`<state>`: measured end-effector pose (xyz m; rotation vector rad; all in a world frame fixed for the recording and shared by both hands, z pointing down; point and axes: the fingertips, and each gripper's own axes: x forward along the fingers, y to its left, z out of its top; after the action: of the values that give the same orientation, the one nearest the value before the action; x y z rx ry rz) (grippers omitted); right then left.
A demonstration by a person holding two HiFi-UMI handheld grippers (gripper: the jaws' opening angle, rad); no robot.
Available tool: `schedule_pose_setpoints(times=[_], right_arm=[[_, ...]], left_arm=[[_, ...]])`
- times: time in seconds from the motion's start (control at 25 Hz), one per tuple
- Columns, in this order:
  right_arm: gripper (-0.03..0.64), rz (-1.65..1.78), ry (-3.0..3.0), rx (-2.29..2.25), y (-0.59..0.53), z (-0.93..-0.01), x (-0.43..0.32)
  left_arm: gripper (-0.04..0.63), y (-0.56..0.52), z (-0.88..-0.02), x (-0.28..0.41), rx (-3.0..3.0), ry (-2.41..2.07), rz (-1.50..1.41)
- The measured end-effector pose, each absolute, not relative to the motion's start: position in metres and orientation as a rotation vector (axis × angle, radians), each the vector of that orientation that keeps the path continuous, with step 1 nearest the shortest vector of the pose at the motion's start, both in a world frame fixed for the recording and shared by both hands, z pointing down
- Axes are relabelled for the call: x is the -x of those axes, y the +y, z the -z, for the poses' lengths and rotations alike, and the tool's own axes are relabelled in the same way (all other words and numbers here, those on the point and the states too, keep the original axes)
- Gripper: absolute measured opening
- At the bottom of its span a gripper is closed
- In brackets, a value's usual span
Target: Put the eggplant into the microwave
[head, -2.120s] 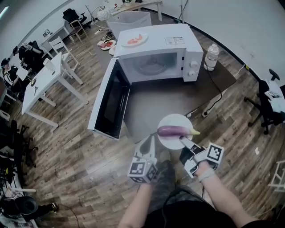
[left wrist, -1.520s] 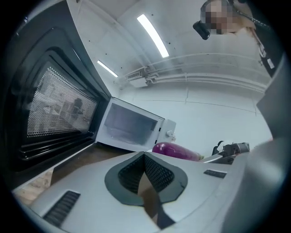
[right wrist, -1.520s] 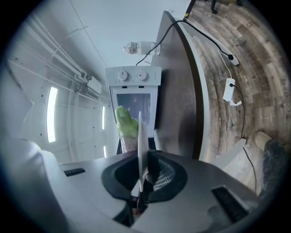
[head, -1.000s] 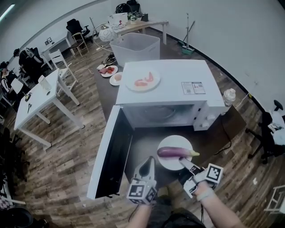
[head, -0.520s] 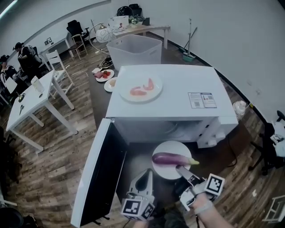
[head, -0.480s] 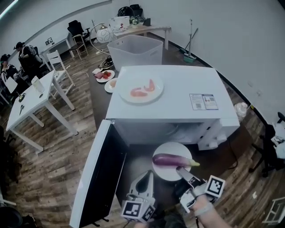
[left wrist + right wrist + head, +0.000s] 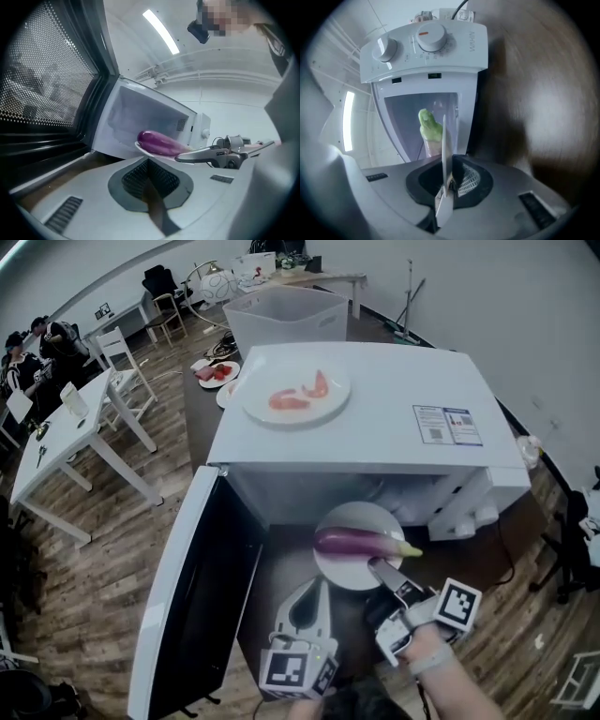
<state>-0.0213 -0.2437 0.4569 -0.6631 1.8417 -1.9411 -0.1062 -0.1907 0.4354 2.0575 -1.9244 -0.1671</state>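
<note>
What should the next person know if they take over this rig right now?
Left tool: shut, empty, low in front of the microwave.
Right tool: shut on the rim of the white plate that carries the eggplant.
Done: door open, plate gripped and held at the opening.
Left: move the plate inside, then release.

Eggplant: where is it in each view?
Head view: eggplant lower centre, on the plate before the open microwave.
Left gripper view: centre, just above the jaws.
Right gripper view: only its green end, centre, behind the plate's rim.
Shared landmark: the microwave's control panel.
</note>
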Motion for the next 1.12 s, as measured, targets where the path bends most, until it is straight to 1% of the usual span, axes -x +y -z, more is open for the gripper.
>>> schedule_pose_setpoints(times=[0.52,1.12], right_arm=[[0.021,1.934,1.867,0.671,-0.274,-0.454,0.041],[0.022,1.993,1.832,0.739,-0.291,-0.462,0.054]], left_arm=[[0.0,-0.209,-0.437,0.097,-2.092,-1.846,0.132],[0.0,-0.227,-0.439,0.088,-2.115,-1.77,0.176]])
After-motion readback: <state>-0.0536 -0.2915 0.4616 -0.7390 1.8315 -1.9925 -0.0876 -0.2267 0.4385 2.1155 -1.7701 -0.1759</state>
